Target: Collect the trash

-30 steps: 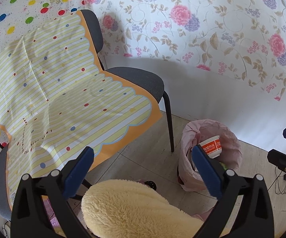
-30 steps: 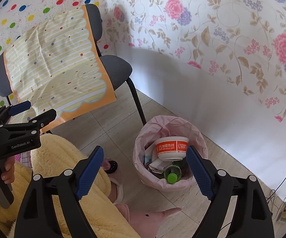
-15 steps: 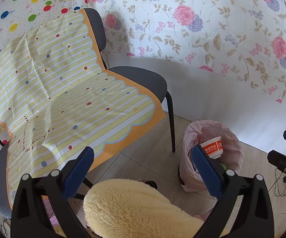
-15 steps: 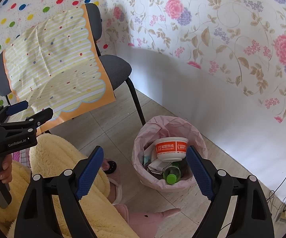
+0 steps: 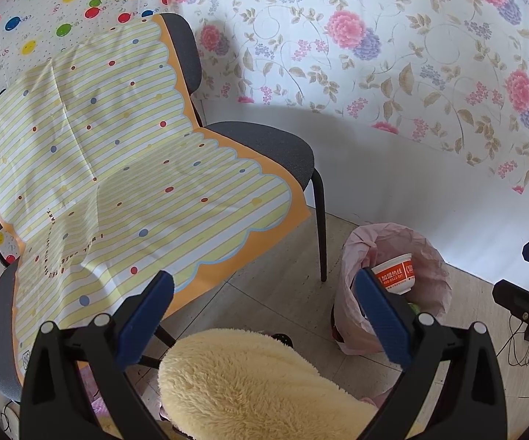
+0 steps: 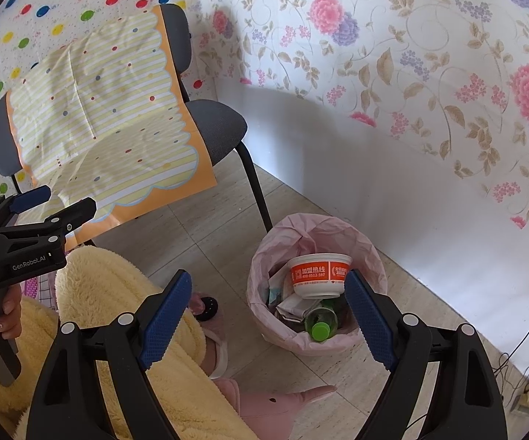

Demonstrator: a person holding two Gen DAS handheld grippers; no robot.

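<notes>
Both your grippers stand wide with nothing between the fingers: the left gripper (image 5: 260,311) and the right gripper (image 6: 268,315). The trash sits in the pink-lined bin (image 6: 264,286) on the floor beside the chair (image 6: 220,124): a bowl (image 6: 319,275) above a green-capped bottle (image 6: 321,324).

Below you the beige tiled floor (image 6: 205,234) carries a bin lined with a pink bag (image 6: 317,343), standing near the white wall and just beside the front leg of a grey chair (image 6: 224,126). A striped yellow cloth (image 5: 117,168) drapes that chair. Your pink slippers (image 6: 275,403) rest on the tiles near the bin.
</notes>
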